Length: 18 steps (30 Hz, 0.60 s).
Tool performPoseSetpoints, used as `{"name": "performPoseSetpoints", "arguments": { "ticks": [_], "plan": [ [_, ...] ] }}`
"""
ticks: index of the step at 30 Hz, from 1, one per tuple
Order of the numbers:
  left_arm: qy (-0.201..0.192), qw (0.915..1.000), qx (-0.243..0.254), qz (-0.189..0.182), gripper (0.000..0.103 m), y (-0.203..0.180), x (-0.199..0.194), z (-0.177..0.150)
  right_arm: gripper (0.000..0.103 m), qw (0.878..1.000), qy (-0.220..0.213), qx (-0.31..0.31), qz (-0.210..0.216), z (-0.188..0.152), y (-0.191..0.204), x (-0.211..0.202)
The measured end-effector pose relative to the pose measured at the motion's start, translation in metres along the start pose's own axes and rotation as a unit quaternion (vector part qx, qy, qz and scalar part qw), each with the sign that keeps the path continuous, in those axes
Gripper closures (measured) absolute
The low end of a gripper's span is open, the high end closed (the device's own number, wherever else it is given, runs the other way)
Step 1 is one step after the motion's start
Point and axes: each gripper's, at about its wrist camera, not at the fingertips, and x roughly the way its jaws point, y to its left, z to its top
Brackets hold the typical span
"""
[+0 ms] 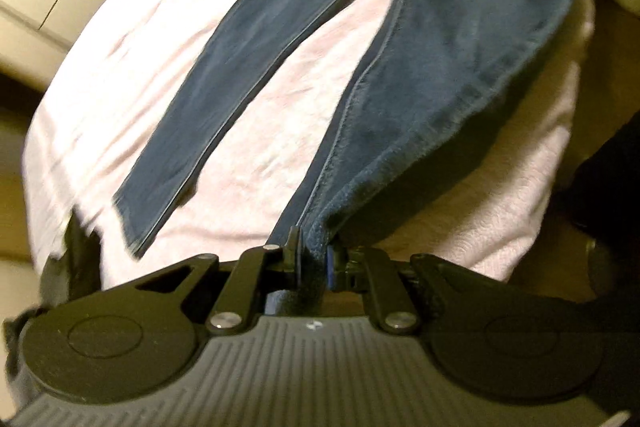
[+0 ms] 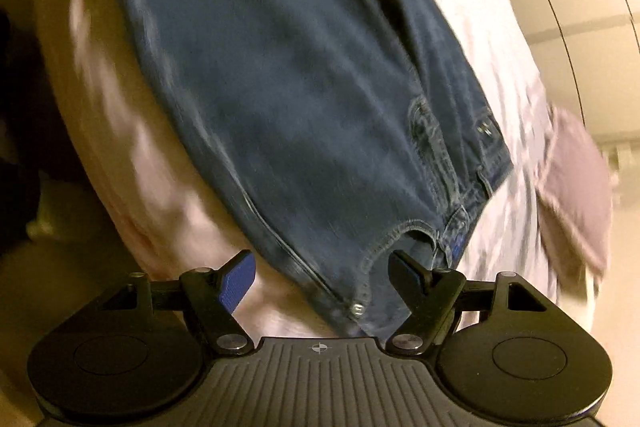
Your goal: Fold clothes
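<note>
My left gripper [image 1: 313, 259] is clamped on a leg hem of the jeans [image 1: 460, 39], which lie across the pink sheet [image 1: 160, 39]; denim is heavy, limp, grippy. My right gripper [image 2: 322, 277] stands apart over the waistband [image 2: 400, 239], the best hold. A mauve cloth [image 2: 576, 187] lies near, clear of the fold.

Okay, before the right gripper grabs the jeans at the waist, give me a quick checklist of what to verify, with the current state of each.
1. Left gripper shut on the jeans hem: ok.
2. Right gripper open for the grab: ok.
3. Waistband corner between the right gripper's fingers: ok, it lies in the gap, not yet pinched.
4. Jeans spread flat on the pink sheet: not ok, one leg lifts toward the left gripper.
5. Both legs aligned: not ok, they splay apart.
6. Picture sharp enough to aim: not ok, right wrist view is blurred.
</note>
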Motion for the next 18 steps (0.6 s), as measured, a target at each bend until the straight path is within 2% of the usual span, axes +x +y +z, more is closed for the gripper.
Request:
{"name": "performPoseSetpoints", "arguments": {
  "ticks": [3,6,9,10,11,13,18],
  "plan": [
    [0.039,0.999,-0.017,0.018,0.093,-0.005,0.0,0.002,0.027,0.999,-0.019,-0.047,0.015,-0.034,-0.009,0.023],
    [0.066,0.997,-0.026,0.032,0.093,-0.007,-0.002,0.005,0.029,0.997,-0.039,-0.069,0.009,-0.057,-0.018,0.037],
    [0.08,0.995,-0.04,0.044,0.093,-0.008,-0.003,0.011,0.054,0.997,-0.053,-0.055,0.021,-0.063,-0.034,0.034],
    [0.083,0.9944,-0.047,0.045,0.093,-0.006,-0.003,0.013,0.074,0.997,-0.056,-0.049,0.028,-0.064,-0.04,0.032],
    [0.083,0.9941,-0.05,0.048,0.093,-0.002,-0.007,0.015,0.083,0.997,-0.06,-0.044,0.035,-0.064,-0.046,0.03],
    [0.08,0.9937,-0.057,0.053,0.094,0.006,-0.015,0.019,0.087,0.996,-0.067,-0.033,0.048,-0.065,-0.058,0.024],
    [0.062,0.9921,-0.082,0.073,0.094,0.046,-0.04,0.028,0.09,0.995,-0.102,0.008,0.013,-0.056,-0.123,-0.028]
  ]
}}
